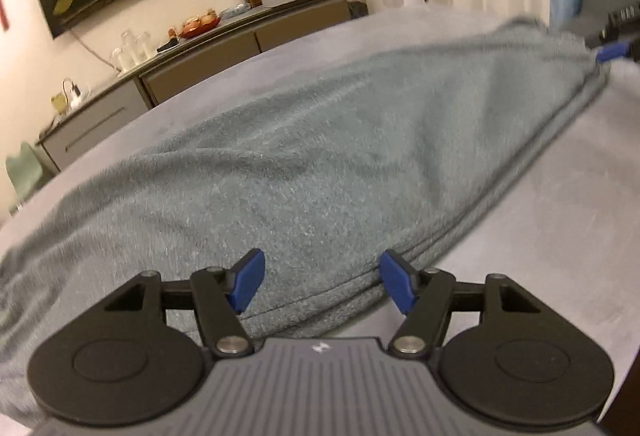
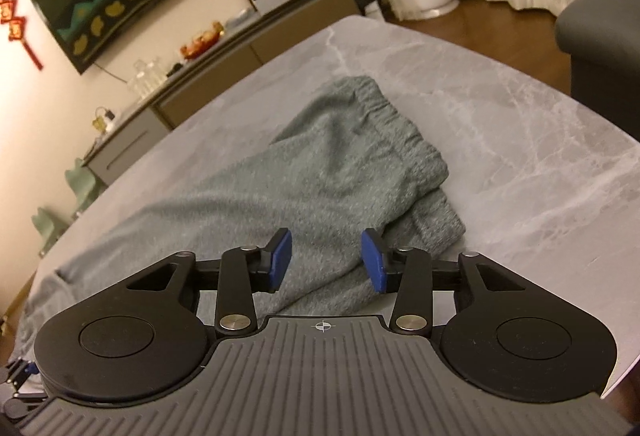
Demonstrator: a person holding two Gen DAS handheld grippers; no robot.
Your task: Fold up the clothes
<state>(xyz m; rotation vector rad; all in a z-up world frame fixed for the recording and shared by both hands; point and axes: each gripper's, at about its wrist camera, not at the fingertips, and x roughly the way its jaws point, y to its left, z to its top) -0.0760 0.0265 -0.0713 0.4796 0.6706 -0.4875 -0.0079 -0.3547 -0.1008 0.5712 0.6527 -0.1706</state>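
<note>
The grey pants [image 2: 320,163] lie flat on the counter [image 2: 500,123] for folding; both tools — left tool [image 1: 322,286], right tool [image 2: 326,258] — hang open, holding nothing.

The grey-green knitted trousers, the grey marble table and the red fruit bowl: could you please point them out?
Grey-green knitted trousers [image 2: 352,139]: right wrist view, near the elastic waistband.
Grey marble table [image 2: 500,107]: right wrist view, bare veined top.
Red fruit bowl [image 1: 199,25]: left wrist view, bowl on sideboard.
</note>
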